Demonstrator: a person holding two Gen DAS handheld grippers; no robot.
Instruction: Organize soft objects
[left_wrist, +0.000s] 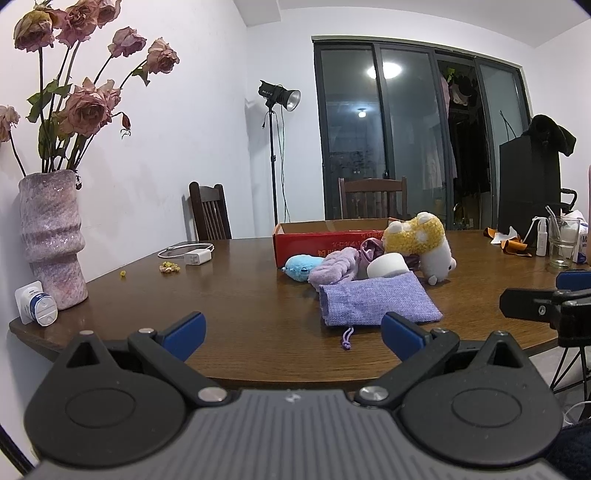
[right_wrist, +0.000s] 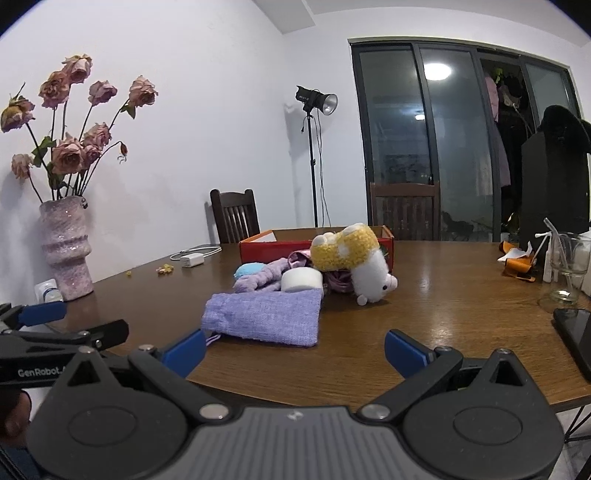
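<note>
Both grippers, left (left_wrist: 291, 334) and right (right_wrist: 293, 349), hover spread wide and empty at the table (left_wrist: 229, 295) edge, apparently lined up for the pouch (left_wrist: 376, 301), nearest of the soft things piled before the red box (left_wrist: 332, 242).

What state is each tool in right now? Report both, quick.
Left tool: open, holding nothing, short of the purple woven drawstring pouch.
Right tool: open, holding nothing.

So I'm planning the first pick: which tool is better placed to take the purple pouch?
Probably left. The purple pouch lies nearly between the open left tool; for the right tool it sits off to the left.
</note>
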